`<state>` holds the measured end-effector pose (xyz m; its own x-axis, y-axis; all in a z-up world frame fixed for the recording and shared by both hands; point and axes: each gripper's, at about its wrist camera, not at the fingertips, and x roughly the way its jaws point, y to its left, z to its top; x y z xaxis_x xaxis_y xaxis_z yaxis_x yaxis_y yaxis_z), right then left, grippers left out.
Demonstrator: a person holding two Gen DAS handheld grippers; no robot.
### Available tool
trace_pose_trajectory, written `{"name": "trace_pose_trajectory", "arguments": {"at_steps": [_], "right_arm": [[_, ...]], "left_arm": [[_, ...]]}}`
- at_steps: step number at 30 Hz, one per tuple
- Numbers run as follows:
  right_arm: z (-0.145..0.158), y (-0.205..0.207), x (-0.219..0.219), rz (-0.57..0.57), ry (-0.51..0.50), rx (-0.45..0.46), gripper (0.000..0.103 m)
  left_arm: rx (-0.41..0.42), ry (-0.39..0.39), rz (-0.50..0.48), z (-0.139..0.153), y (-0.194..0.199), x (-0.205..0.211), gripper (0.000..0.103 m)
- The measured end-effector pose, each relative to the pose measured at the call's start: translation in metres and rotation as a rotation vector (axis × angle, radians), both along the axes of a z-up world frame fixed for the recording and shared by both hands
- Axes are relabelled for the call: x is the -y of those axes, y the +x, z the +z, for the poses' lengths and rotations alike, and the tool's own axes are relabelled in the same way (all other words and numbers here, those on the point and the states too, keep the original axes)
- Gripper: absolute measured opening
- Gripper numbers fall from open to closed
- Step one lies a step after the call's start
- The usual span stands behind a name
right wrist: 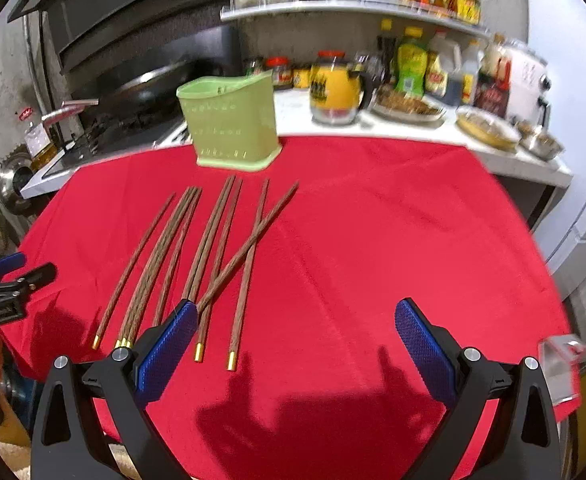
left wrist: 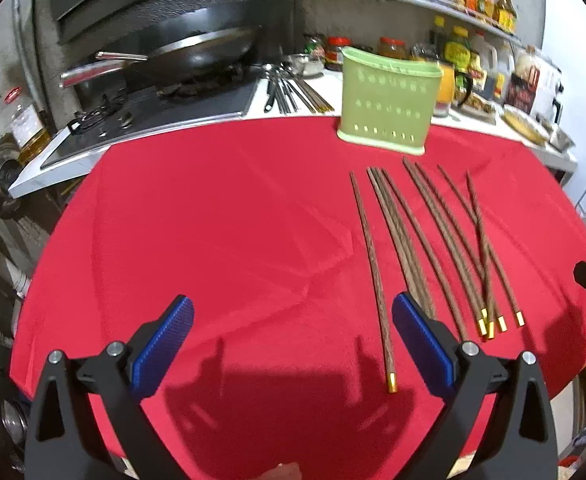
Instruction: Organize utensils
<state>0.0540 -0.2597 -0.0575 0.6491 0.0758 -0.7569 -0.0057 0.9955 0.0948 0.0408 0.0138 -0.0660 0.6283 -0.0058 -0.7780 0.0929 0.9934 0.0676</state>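
I am holding my left gripper (left wrist: 293, 344) and right gripper (right wrist: 297, 344) spread wide, empty, above the red cloth (left wrist: 213, 220). The chopsticks (right wrist: 209, 248) are lying near the green holder (right wrist: 231, 128). Only the left view is showing spoons (left wrist: 281, 88) beside the stove, blurred.

The left claw (left wrist: 293, 344), of matte black plastic, has two angular arms with triangular cut-outs, each arm carrying two round silver screw heads. Its fingers (left wrist: 169, 344) end in blue pads with a fine knurled texture. The right claw (right wrist: 297, 344) is built alike: black frame, silver screws, blue textured pads (right wrist: 425, 348).
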Motion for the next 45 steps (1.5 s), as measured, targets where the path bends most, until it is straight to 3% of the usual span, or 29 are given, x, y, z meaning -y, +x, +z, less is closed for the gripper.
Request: {"name": "trace_pose_trajectory", "arguments": {"at_steps": [5, 11, 13, 17, 23, 39, 43, 45], "right_arm": [[-0.026, 0.009, -0.01, 0.033, 0.017, -0.063, 0.097], [-0.039, 0.017, -0.027, 0.073, -0.034, -0.054, 0.089], [-0.044, 0.021, -0.033, 0.086, -0.052, -0.066, 0.058], [-0.052, 0.032, -0.038, 0.111, -0.049, -0.091, 0.053], [-0.046, 0.04, -0.045, 0.163, 0.063, -0.069, 0.024], [-0.058, 0.082, -0.06, 0.076, 0.079, -0.153, 0.022], [-0.055, 0.085, -0.056, 0.066, 0.084, -0.161, 0.007], [-0.053, 0.083, -0.054, 0.073, 0.053, -0.161, 0.007]], "left_arm": [[-0.045, 0.028, -0.035, -0.026, 0.012, 0.012, 0.097], [-0.092, 0.039, -0.051, -0.046, 0.024, 0.019, 0.097], [-0.095, 0.037, -0.054, -0.048, 0.026, 0.021, 0.097], [-0.105, 0.041, -0.056, -0.055, 0.032, 0.025, 0.097], [-0.114, 0.013, -0.047, -0.06, 0.04, 0.021, 0.098], [-0.063, -0.022, -0.085, -0.064, 0.036, 0.017, 0.098], [-0.057, -0.023, -0.096, -0.064, 0.036, 0.016, 0.098], [-0.058, -0.023, -0.103, -0.064, 0.036, 0.016, 0.098]]}}
